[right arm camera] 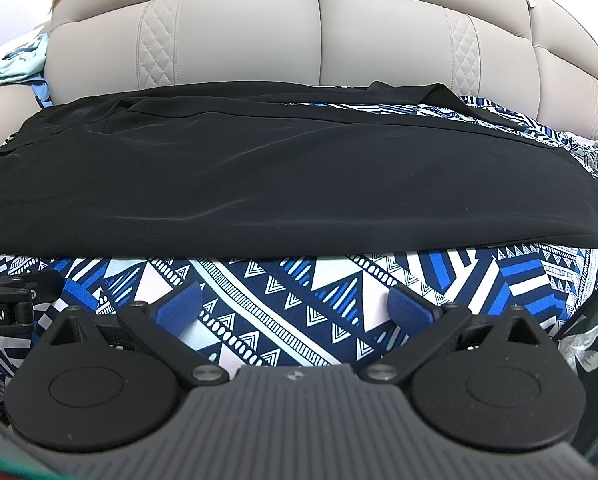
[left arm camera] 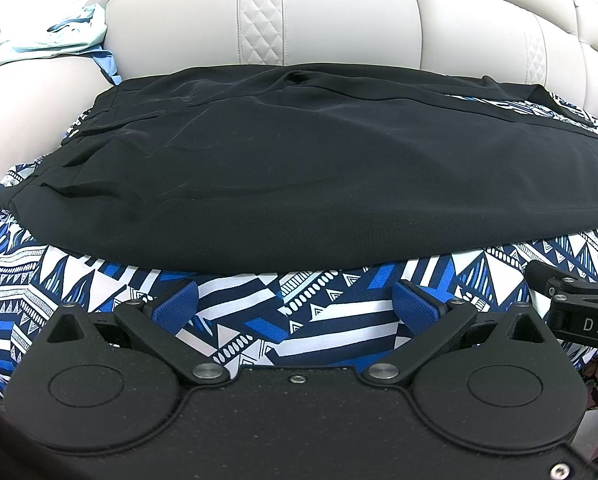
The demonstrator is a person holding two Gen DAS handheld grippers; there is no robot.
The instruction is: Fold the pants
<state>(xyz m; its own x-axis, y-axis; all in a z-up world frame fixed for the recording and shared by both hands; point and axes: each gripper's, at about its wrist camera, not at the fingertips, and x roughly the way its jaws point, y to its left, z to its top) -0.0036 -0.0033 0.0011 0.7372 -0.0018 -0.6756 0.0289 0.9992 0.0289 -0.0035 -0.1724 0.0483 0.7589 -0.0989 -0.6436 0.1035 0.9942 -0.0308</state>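
Observation:
Black pants lie flat across a blue-and-white patterned cloth on a sofa seat, waistband to the left. They also fill the middle of the right wrist view, the leg end reaching right. My left gripper is open and empty, a little in front of the pants' near edge. My right gripper is open and empty, also just short of the near edge. The right gripper's body shows at the right edge of the left wrist view; the left gripper's body shows at the left of the right wrist view.
A beige leather sofa back rises behind the pants. Light blue clothing lies piled on the sofa's left arm. A dark floral fabric sits at the lower right.

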